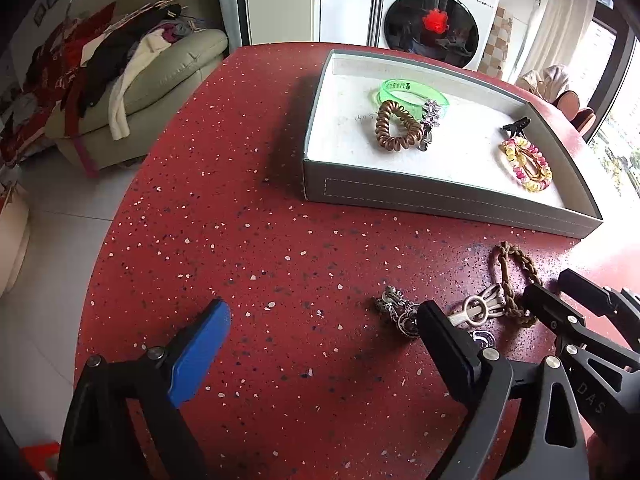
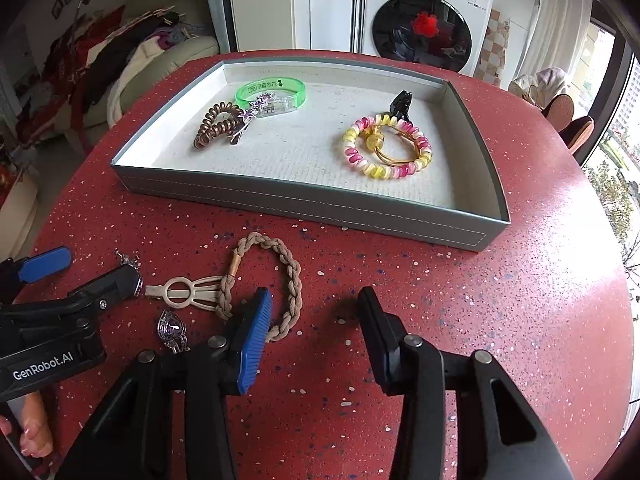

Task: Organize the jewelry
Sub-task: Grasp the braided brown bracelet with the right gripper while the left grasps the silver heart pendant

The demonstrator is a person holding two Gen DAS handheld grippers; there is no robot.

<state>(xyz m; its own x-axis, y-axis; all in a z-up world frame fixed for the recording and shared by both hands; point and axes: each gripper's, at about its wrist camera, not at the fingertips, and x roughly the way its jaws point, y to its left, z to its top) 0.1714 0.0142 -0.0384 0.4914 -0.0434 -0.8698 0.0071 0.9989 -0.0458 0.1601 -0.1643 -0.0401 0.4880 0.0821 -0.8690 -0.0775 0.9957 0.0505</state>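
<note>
A tan braided hair band (image 2: pixel 276 268) lies on the red table beside a cream hair clip (image 2: pixel 184 290), a silver-purple pendant (image 2: pixel 172 328) and a small silver charm (image 2: pixel 128 258). My right gripper (image 2: pixel 316 320) stands open over the band's lower right edge, its blue pad (image 2: pixel 254 340) covering one strand and nothing pressed. My left gripper (image 1: pixel 324 328) is open wide, its black finger (image 1: pixel 448 344) by the clip (image 1: pixel 476 308) and charm cluster (image 1: pixel 390 306). The grey tray (image 2: pixel 280 196) holds a green bangle (image 2: pixel 280 88), a brown spiral tie (image 2: pixel 216 124) and a pink-yellow spiral tie (image 2: pixel 384 148).
A black claw clip (image 2: pixel 400 106) and a silver star clip (image 2: pixel 256 106) also lie in the tray. The round table's edge (image 1: pixel 104 240) curves at the left, with a sofa piled with clothes (image 1: pixel 132 68) beyond. A washing machine (image 2: pixel 424 28) stands behind. A person's hand (image 2: pixel 36 432) holds the left gripper.
</note>
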